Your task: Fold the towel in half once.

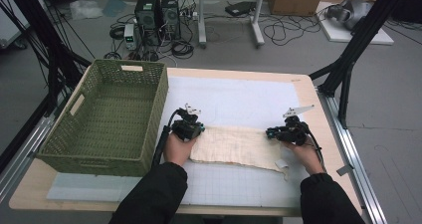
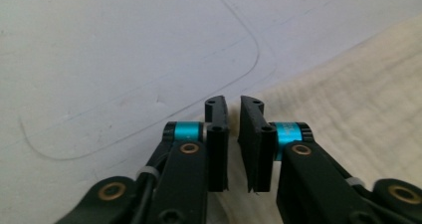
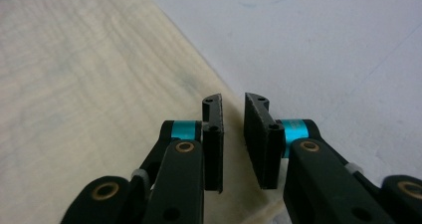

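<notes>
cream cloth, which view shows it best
The high view: the whole cream cloth lies flat on the white mat between both grippers. The left gripper view catches a corner of it under the jaws; the right gripper view shows an edge up close, with its weave.

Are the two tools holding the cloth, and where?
Neither holds it. The left tool and right tool stand slightly open over opposite edges of the cream cloth.

1 cloth (image 1: pixel 239 147), 1 basket (image 1: pixel 161 99) – 2 tongs (image 1: pixel 191 129) (image 1: pixel 279 132)
</notes>
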`<state>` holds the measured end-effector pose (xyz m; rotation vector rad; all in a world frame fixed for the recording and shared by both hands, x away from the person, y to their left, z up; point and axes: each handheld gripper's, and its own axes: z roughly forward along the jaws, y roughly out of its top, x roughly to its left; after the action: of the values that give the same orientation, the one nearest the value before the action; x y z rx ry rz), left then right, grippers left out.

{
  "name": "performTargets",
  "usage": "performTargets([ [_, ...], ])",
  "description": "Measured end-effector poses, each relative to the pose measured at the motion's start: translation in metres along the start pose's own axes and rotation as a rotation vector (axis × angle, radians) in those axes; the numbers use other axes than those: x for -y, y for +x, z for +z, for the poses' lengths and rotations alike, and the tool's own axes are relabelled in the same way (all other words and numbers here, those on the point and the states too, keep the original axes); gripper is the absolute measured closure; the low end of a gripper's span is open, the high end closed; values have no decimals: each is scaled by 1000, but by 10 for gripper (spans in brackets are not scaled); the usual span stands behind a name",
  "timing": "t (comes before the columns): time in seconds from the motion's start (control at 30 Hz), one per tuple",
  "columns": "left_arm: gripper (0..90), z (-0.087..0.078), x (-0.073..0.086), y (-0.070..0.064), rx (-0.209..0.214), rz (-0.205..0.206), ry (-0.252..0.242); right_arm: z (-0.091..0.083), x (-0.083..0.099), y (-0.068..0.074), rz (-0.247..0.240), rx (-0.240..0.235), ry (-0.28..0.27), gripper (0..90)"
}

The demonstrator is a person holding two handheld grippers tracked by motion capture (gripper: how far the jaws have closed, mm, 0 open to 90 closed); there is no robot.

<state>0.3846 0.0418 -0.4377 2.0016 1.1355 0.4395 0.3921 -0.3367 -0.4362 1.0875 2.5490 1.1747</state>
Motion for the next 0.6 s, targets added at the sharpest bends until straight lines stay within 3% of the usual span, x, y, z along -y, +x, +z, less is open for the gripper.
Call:
performTargets([
  [0.1,729,-4,-3,4,-25,-33,-34,-10,-1,-5,11,18,-19,726],
  [0.23,619,3,2,11,-57,-47,48,-14,4,-13,42,56,5,627],
  [0.27,615,3,3,12,-56,-51,37,-14,6,-14,55,55,16,625],
  [0.33,662,2,3,11,-45,-28,36,-12,9,-16,59,59,35,623],
  [0.37,762,3,3,9,-26,-21,35,-11,10,-17,62,52,38,638],
  [0.43,841,3,3,5,-34,12,37,-10,11,-16,47,35,41,745],
  [0.47,852,3,3,4,-35,11,37,-10,11,-15,40,29,44,826],
  [0.5,857,3,3,5,-28,5,37,-9,10,-14,30,5,50,848],
  [0.6,864,1,2,6,-49,1,28,-10,8,-14,10,17,67,860],
])
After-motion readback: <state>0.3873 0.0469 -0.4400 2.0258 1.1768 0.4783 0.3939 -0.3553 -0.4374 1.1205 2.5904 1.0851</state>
